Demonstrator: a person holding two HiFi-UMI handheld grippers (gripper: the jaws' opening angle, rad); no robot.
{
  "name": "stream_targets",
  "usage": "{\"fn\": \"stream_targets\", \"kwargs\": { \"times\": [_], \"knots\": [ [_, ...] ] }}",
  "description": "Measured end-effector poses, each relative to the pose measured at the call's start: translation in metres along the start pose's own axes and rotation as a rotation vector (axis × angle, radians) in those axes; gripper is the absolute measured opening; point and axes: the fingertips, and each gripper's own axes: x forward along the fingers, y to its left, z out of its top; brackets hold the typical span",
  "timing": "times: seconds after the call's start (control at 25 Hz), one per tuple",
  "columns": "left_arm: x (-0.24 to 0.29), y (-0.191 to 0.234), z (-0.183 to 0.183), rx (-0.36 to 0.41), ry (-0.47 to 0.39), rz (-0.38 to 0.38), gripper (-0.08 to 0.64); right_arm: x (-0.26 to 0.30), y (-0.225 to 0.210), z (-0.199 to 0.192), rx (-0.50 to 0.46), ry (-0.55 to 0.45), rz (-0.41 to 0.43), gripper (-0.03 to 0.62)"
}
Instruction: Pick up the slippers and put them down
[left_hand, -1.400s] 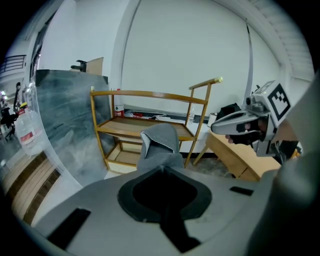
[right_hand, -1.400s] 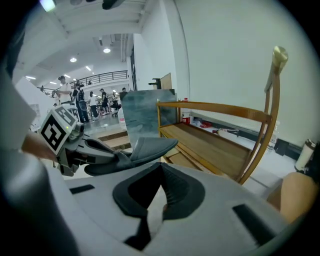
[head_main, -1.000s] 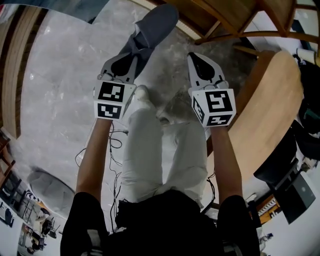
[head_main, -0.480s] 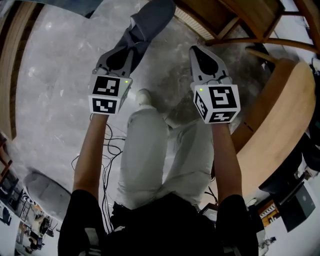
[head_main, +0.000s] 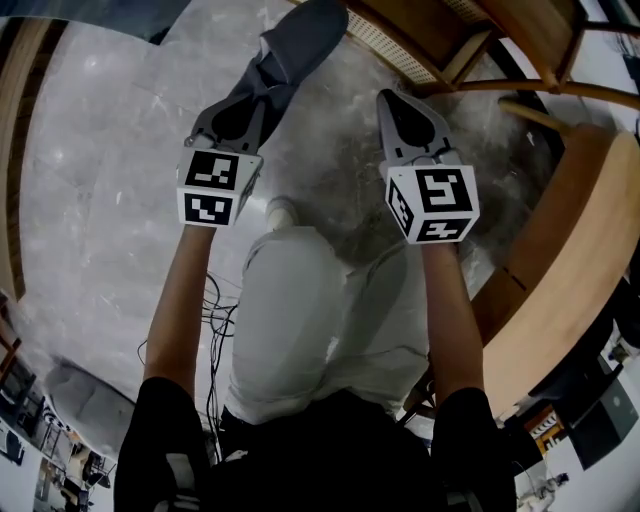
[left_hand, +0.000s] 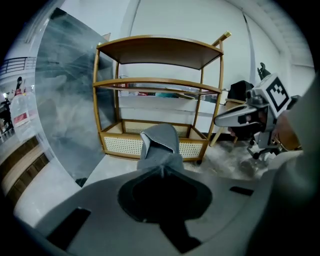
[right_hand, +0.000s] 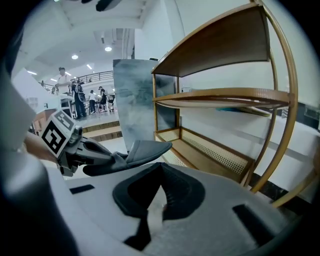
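A grey slipper (head_main: 300, 40) hangs over the marble floor with its heel end clamped in my left gripper (head_main: 262, 98), which is shut on it. In the left gripper view the slipper (left_hand: 160, 145) sticks out straight past the jaws toward the low shelf. My right gripper (head_main: 386, 98) is beside it to the right, about level with it, shut with nothing between its jaws. In the right gripper view the jaws (right_hand: 161, 169) meet at a point, and the slipper (right_hand: 145, 149) shows to the left. No second slipper is in view.
A wooden shelf rack (left_hand: 155, 100) with a rattan bottom tier stands just ahead (head_main: 420, 40). A curved wooden table (head_main: 560, 250) is at the right. Cables (head_main: 215, 310) lie on the floor by the person's legs. People stand far off in the right gripper view.
Both grippers have sunk toward the floor side by side. The slipper has stayed in the left gripper, and the person has crouched lower.
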Motion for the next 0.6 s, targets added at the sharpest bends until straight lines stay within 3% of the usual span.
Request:
{"fn": "stream_targets", "kwargs": {
  "times": [0.6],
  "knots": [
    [0.048,0.002,-0.062,0.035,0.018,-0.020,0.015,0.034,-0.001,-0.051,-0.025,0.004,-0.015,0.000]
  ]
}}
